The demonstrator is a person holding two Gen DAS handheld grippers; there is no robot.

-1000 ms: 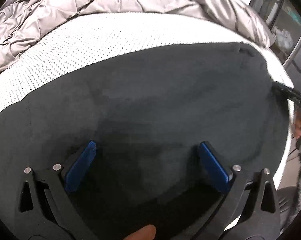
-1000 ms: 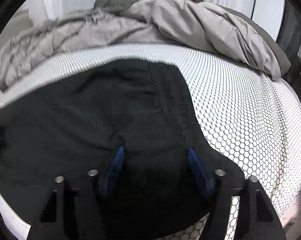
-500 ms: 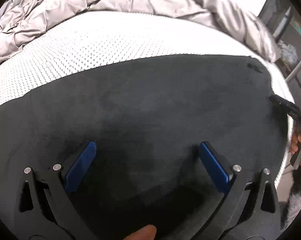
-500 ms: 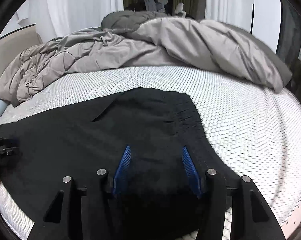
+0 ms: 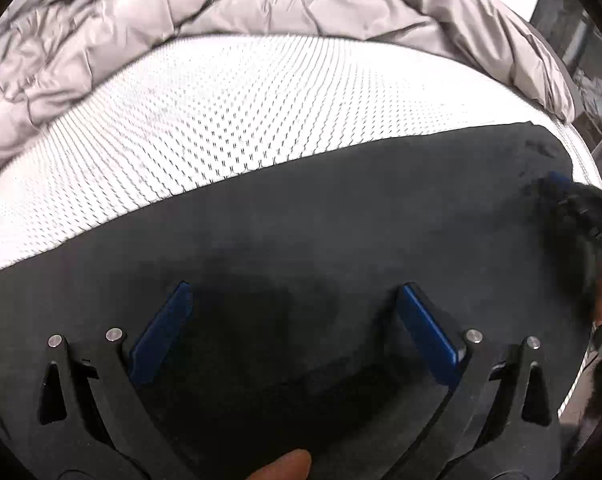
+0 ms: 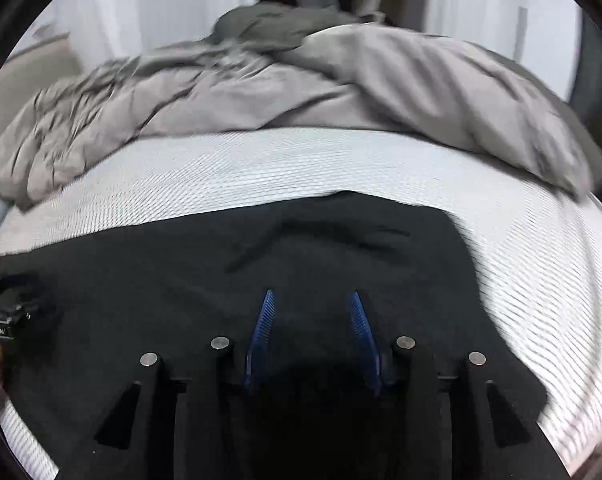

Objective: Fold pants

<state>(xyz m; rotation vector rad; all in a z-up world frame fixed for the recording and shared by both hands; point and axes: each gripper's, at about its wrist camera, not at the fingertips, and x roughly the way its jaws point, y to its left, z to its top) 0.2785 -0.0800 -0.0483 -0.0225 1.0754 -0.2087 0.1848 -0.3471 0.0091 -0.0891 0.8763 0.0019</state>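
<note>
Black pants [image 5: 341,220] lie flat along the near edge of a bed with a white mesh-patterned mattress [image 5: 241,112]. They also show in the right wrist view [image 6: 261,272], with a few creases near the far edge. My left gripper [image 5: 291,300] is wide open just above the cloth, holding nothing. My right gripper [image 6: 311,304] is partly open over the pants, its blue pads [image 6: 263,320] a narrow gap apart, holding nothing. The right gripper also shows at the right edge of the left wrist view [image 5: 573,208], and the left gripper at the left edge of the right wrist view [image 6: 5,320].
A crumpled grey duvet [image 6: 301,80] is bunched along the far side of the bed, also in the left wrist view [image 5: 181,0]. White curtains [image 6: 141,12] hang behind. The bed's edge [image 5: 581,160] drops off at the right. A fingertip [image 5: 285,466] shows at the bottom.
The right gripper has narrowed its jaws and pulled back and up, showing more of the pants and bed. The left gripper stays wide open and has shifted slightly over the cloth.
</note>
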